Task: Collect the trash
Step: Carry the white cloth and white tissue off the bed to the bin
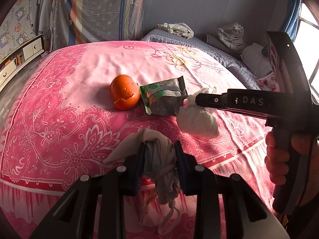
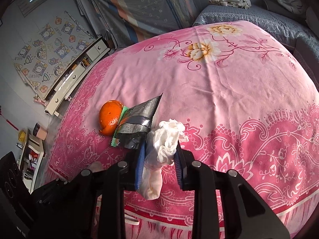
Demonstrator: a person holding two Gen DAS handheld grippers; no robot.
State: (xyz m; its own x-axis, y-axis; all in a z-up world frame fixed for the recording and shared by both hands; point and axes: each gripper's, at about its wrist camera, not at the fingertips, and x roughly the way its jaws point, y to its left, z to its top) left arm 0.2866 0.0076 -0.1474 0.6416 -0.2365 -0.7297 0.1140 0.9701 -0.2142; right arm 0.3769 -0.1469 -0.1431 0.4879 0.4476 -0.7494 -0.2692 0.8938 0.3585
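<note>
Left wrist view is showing the left gripper [image 1: 158,155] clamping down on a crumpled grey-beige cloth [image 1: 157,149] with thin loops hanging below it, its blue pads [image 1: 140,159] pressing the bundle from both sides at the near edge of a pink flowered bedspread [image 1: 79,79]. Farther out on the bedspread an orange peel [image 1: 124,92] is lying just beside a dark snack wrapper [image 1: 165,97] with a green printed end, the two touching or nearly so. To the right of the wrapper a crumpled white tissue [image 1: 197,123] is sitting under the tip of the right gripper [image 1: 199,99], which a hand [image 1: 279,159] is holding by the handle at the right edge.

Right wrist view is showing that same gripper [image 2: 159,157] squeezing the tissue [image 2: 167,139], with the wad bulging up between the fingers and a tail of it hanging down below them. The wrapper [image 2: 137,125] is lying just left of the tissue, touching the left finger, and the peel [image 2: 109,119] is resting against the wrapper's far side. A grey quilted bed [image 2: 259,18] is standing beyond the pink bedspread [image 2: 219,79], with bundled cloth on it.
</note>
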